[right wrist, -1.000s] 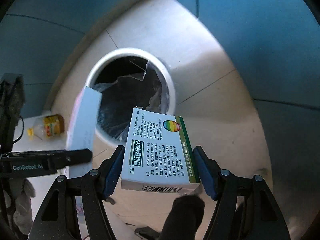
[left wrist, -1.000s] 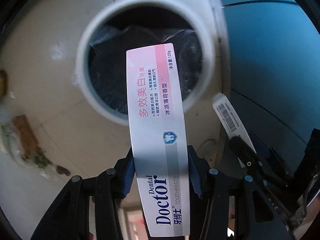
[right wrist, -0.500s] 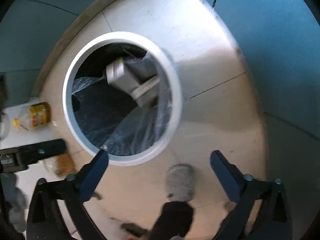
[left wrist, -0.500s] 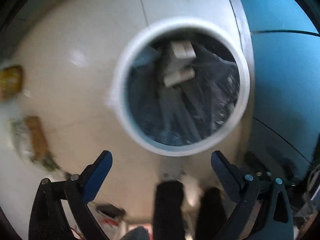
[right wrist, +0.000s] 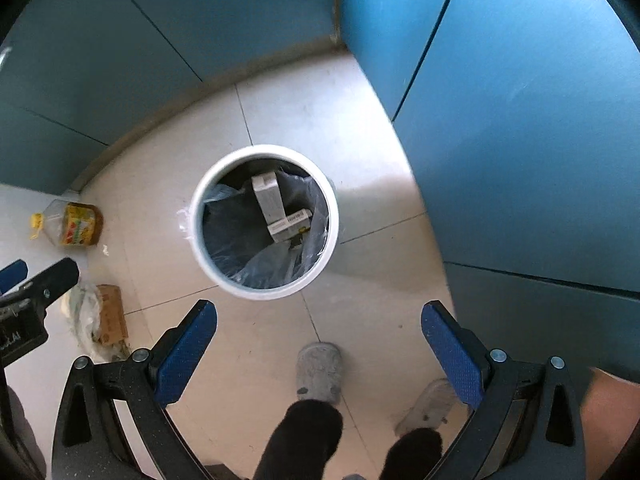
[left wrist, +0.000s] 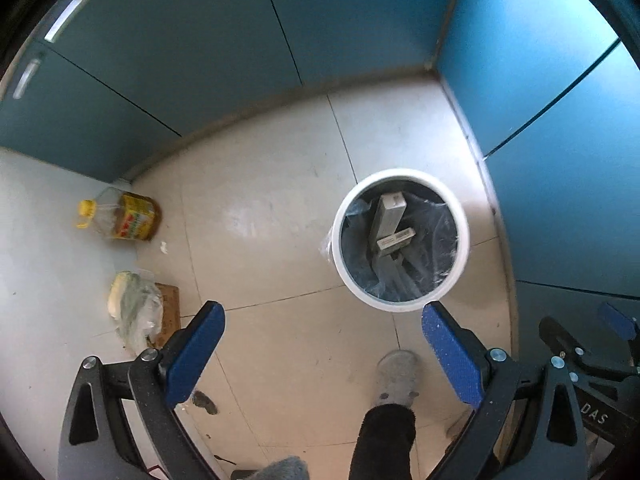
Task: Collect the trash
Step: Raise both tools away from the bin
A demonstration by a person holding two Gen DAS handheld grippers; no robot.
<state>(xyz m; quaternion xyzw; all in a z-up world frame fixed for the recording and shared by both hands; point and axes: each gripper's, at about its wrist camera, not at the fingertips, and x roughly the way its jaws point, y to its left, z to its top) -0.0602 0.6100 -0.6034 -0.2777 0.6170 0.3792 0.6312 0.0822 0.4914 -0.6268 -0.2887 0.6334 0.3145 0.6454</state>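
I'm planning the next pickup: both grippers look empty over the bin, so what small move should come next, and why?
Probably swing the left gripper toward the plastic bag lying by the brown carton. Both boxes already sit inside the white bin, the right gripper is open too, and that litter lies on the left gripper's side.

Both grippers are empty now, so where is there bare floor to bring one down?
Bare tile lies between the oil bottle and the white bin, and behind the bin toward the blue cabinets. It is crowded near the bagged trash and your shoe.
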